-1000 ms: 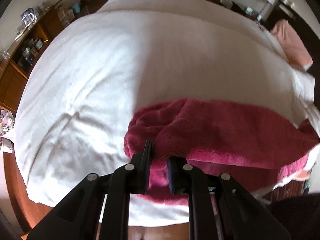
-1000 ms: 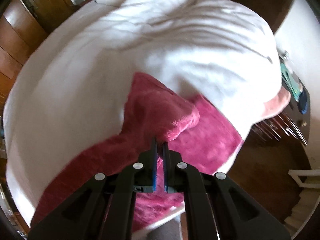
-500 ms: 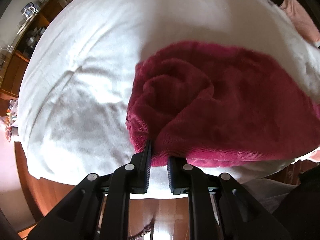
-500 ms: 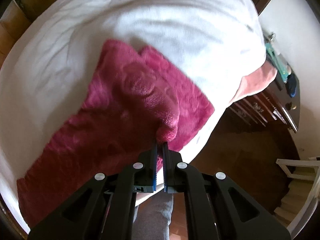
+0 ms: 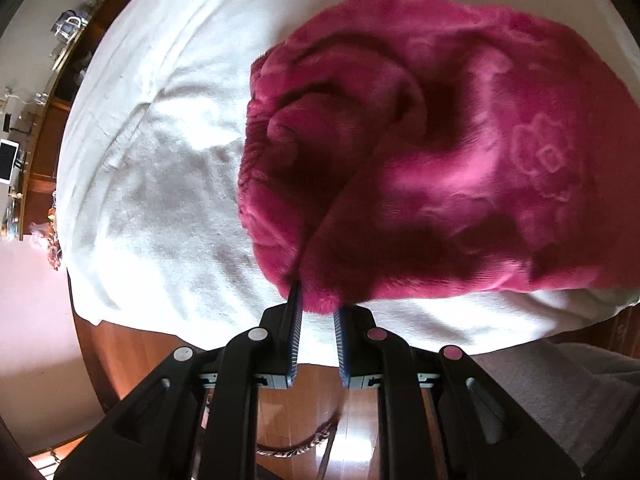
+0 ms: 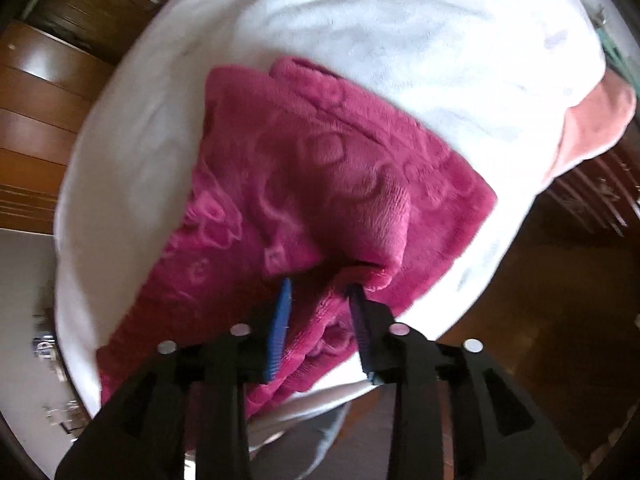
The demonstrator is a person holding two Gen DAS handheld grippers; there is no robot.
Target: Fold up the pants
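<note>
on the white bed point(image 5: 168, 184), left gripper point(image 5: 318, 300) clenched on magenta pants point(image 5: 440, 152), right gripper point(image 6: 320, 292) opening around them

Pants point(image 5: 420, 152) lie on bed point(image 5: 160, 200) near its front edge, w/ pillow point(image 6: 592, 128) at far right.

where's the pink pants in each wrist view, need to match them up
Left wrist: the pink pants fill the centre and right, their near edge between the left gripper fingers.
Right wrist: they run from the centre to the lower left, a hem fold at the right gripper, whose fingers are opening.
Shared landmark: the white bedcover under them in both views.
</note>
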